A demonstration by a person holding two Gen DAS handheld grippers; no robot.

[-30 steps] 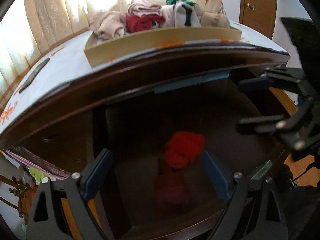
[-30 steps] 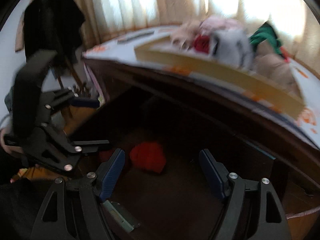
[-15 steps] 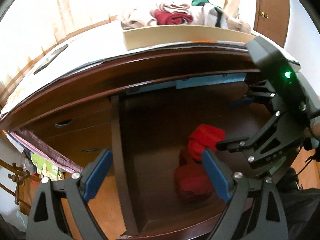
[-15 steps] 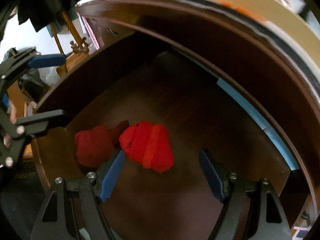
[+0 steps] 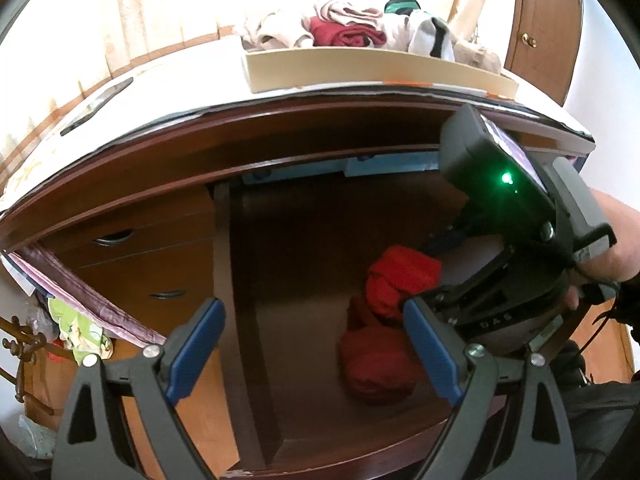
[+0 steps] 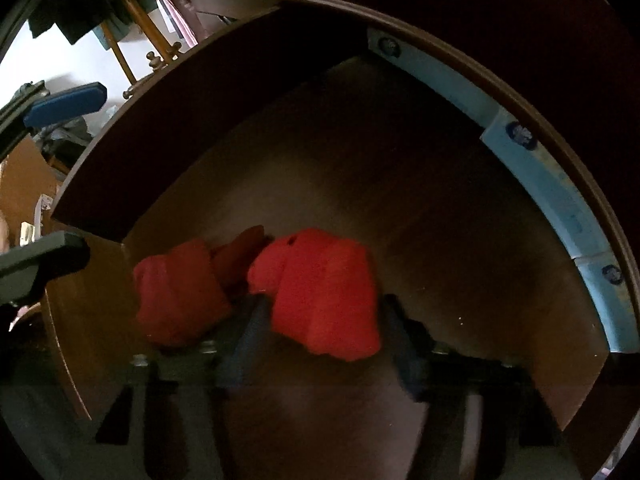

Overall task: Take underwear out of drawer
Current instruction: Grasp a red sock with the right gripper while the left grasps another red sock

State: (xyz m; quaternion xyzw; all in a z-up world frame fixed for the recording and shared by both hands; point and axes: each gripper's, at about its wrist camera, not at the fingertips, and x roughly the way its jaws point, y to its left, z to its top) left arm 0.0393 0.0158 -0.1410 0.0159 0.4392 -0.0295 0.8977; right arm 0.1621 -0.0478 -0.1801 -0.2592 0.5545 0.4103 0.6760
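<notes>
The dark wooden drawer (image 5: 256, 360) stands open. Two folded red pieces of underwear lie on its floor: a brighter one (image 6: 324, 300) (image 5: 400, 276) and a darker one (image 6: 176, 292) (image 5: 376, 364) beside it. My right gripper (image 6: 320, 320) is down inside the drawer, its open jaws on either side of the brighter red piece. It also shows in the left wrist view (image 5: 424, 268). My left gripper (image 5: 312, 344) is open and empty above the drawer's front.
On the dresser top a shallow beige tray (image 5: 360, 68) holds a pile of folded clothes (image 5: 344, 32). Closed drawers with handles (image 5: 112, 236) are to the left. The drawer's left wall (image 6: 168, 132) and blue rear rail (image 6: 540, 176) bound it.
My right gripper has dropped into the drawer and its jaws have come around the brighter red piece. My left gripper has shifted left and back a little.
</notes>
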